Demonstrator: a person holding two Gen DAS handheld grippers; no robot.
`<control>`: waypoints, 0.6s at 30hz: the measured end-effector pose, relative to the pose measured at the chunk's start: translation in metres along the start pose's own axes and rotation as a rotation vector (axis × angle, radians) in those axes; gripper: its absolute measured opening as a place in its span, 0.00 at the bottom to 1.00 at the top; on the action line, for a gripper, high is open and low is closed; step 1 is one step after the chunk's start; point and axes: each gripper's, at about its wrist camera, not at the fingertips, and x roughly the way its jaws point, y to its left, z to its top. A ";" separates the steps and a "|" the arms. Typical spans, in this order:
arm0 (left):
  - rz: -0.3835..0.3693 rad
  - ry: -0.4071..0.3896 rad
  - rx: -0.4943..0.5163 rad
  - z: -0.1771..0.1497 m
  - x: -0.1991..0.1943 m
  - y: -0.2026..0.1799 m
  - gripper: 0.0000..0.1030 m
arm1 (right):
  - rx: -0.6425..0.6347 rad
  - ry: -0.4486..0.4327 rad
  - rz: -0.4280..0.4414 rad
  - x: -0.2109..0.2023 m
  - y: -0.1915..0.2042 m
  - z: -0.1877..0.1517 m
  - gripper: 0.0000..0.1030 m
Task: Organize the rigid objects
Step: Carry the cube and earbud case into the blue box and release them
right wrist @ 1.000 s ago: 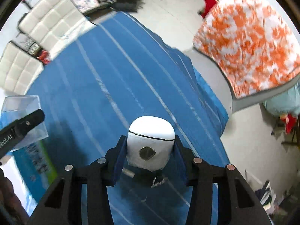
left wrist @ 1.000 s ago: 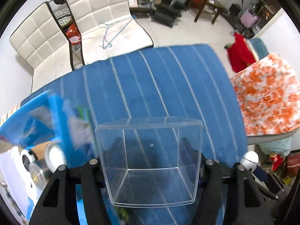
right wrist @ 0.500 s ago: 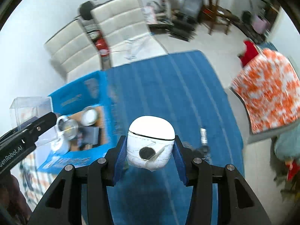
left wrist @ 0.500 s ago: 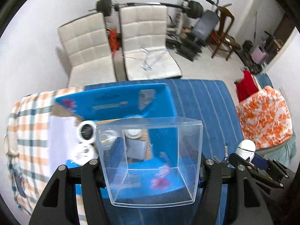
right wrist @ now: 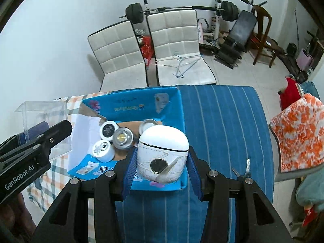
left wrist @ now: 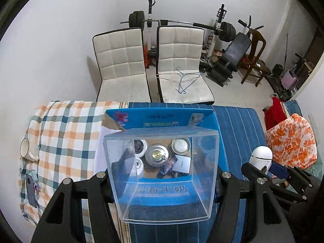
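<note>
My left gripper is shut on a clear plastic box, held above the near edge of a blue cardboard carton. Through the clear box I see round tins and flat dark items lying in the carton. My right gripper is shut on a white rounded case, held over the carton's near right corner. In the right wrist view the carton holds several round tins. The white case and right gripper also show at the right of the left wrist view.
The carton lies on a bed with a blue striped cover and a checked cloth. Keys lie on the blue cover. A white mug and a phone rest on the checked cloth. Two white chairs stand behind.
Both grippers have swung up and left from over the bare blue cover, each keeping its object, and now hang at the blue carton.
</note>
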 end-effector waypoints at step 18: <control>-0.128 0.347 -0.108 -0.025 0.147 0.044 0.59 | -0.054 0.181 0.047 0.147 -0.001 -0.017 0.49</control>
